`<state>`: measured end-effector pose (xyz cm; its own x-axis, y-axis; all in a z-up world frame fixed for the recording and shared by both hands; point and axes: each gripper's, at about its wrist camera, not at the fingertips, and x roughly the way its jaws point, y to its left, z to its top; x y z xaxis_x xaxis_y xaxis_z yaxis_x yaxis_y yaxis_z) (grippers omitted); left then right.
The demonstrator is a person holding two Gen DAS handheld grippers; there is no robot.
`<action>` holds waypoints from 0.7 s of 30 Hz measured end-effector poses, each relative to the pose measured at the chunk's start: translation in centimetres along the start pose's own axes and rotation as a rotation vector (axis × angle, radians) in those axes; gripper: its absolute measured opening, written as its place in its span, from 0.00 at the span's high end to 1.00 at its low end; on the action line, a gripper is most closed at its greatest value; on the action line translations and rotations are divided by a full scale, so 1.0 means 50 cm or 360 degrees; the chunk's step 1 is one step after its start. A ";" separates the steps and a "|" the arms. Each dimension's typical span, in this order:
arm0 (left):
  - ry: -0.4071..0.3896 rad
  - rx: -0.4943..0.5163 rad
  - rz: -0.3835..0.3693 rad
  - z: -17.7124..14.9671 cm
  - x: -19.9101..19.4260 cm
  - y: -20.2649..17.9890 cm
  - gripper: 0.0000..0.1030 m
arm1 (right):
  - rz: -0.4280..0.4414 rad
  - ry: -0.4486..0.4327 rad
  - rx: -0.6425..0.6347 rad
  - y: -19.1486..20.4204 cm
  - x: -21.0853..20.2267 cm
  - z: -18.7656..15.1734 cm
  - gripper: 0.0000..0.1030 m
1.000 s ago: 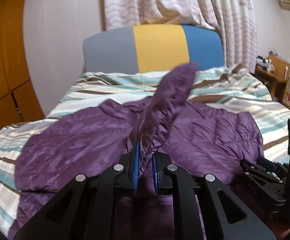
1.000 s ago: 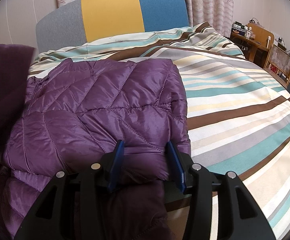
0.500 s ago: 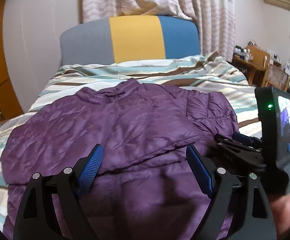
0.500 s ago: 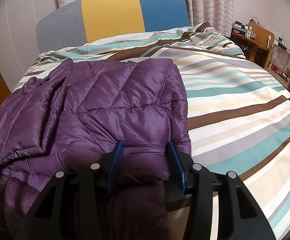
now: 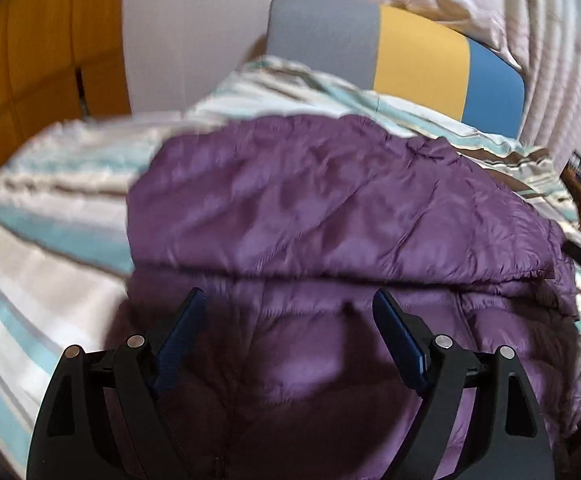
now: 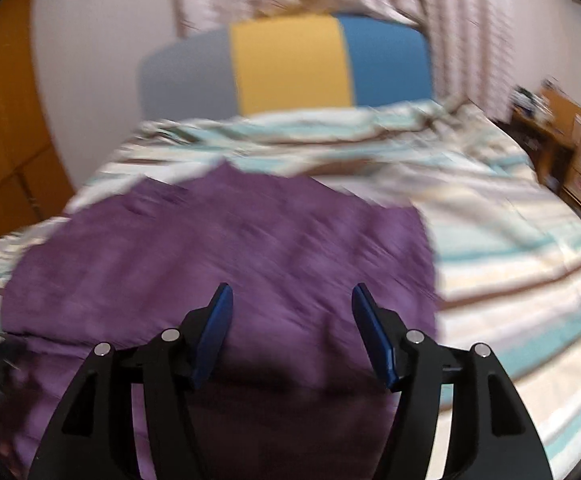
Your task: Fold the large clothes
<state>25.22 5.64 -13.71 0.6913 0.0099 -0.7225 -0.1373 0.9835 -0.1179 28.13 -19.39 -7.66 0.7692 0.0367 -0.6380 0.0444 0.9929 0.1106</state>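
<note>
no readable text, labels or numbers anywhere

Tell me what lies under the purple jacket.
The purple jacket lies on the striped bedcover, which shows around it on both sides. What is directly beneath the jacket is covered and cannot be seen.

L gripper is hanging w/ jaws spread wide, nothing between the blue pads. R gripper is doing the same: jaws wide apart, holding nothing, both pointing fwd & slightly down.
</note>
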 end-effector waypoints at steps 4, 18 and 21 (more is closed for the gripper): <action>0.0046 -0.0028 -0.0014 -0.007 0.012 0.008 0.18 | 0.0081 0.0010 -0.0218 0.106 0.047 0.049 0.44; -0.0070 -0.0063 -0.0120 0.051 -0.043 -0.002 0.14 | -0.0008 0.0221 -0.0106 0.071 0.188 -0.016 0.49; -0.0135 -0.0067 -0.0098 0.113 -0.033 -0.010 0.14 | -0.0014 0.0211 -0.0113 0.071 0.185 -0.017 0.49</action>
<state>28.16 6.15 -8.60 0.7566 -0.0331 -0.6530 -0.1215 0.9742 -0.1902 34.89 -15.43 -13.82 0.6779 0.0376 -0.7342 0.0020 0.9986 0.0530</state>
